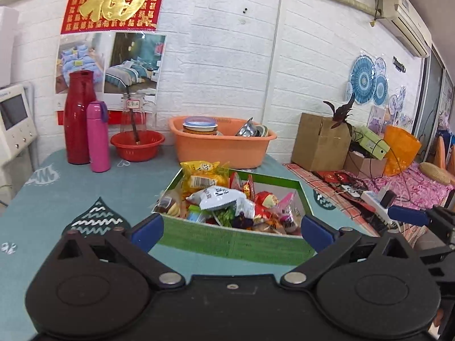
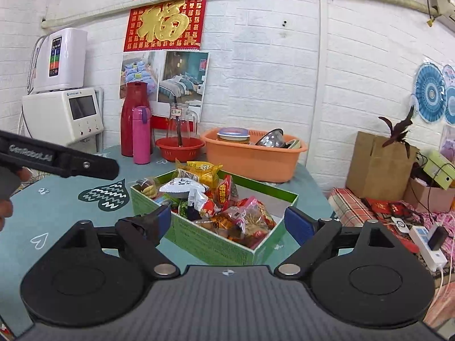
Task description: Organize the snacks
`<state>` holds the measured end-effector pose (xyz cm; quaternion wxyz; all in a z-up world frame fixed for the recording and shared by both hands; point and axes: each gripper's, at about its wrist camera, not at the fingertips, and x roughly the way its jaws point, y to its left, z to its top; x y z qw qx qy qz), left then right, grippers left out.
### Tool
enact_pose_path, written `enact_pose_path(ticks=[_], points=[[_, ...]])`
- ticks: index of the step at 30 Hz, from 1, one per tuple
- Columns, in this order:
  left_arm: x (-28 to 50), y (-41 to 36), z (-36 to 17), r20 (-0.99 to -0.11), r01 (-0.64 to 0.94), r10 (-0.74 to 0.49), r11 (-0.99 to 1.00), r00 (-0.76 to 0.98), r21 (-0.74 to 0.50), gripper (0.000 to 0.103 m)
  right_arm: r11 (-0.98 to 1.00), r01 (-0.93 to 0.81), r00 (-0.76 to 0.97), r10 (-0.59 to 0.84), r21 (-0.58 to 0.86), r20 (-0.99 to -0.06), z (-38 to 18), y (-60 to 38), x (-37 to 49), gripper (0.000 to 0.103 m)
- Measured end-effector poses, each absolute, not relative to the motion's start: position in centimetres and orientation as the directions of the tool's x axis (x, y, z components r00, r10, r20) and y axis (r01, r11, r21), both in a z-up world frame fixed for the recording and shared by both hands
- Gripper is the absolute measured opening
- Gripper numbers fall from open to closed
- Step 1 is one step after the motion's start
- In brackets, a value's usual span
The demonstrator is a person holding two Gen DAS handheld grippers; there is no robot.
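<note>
Both the left tongs (image 1: 231,228) and the right tongs (image 2: 227,221) are held spread, pinching nothing, before a green box (image 1: 236,244) heaped with snack packets (image 1: 219,199) on the desk (image 1: 57,199); an orange basin (image 1: 221,145) is seen at 12 o'clock.

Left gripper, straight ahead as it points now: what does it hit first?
Probably the near wall of the green cardboard snack box, which sits between the open left gripper fingers. Just above it lies the white crinkled snack packet. Depth is uncertain under the fisheye.

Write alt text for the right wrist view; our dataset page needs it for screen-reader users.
An open right gripper hovers before a green box heaped with snack packets on a teal tablecloth. Behind stand an orange basin and pink bottle.
</note>
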<state>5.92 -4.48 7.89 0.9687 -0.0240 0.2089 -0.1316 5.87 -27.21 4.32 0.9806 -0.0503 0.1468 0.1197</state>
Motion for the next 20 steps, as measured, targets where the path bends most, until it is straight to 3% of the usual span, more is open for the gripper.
enact_pose_path(ticks=[11,20], points=[[5.7,-4.7,2.9,-0.509,0.182,-0.197,0.98,0.838,-0.079,0.103,0.977,-0.212,0.888,0.178,-0.035,-0.423,-0.5,-26.8,6.6,0.103],[6.0,-4.4,2.4,-0.51,0.177,-0.195,0.981,0.838,-0.084,0.103,0.979,-0.2,0.881,0.169,-0.025,-0.442,-1.1,-27.0,7.4,0.103]])
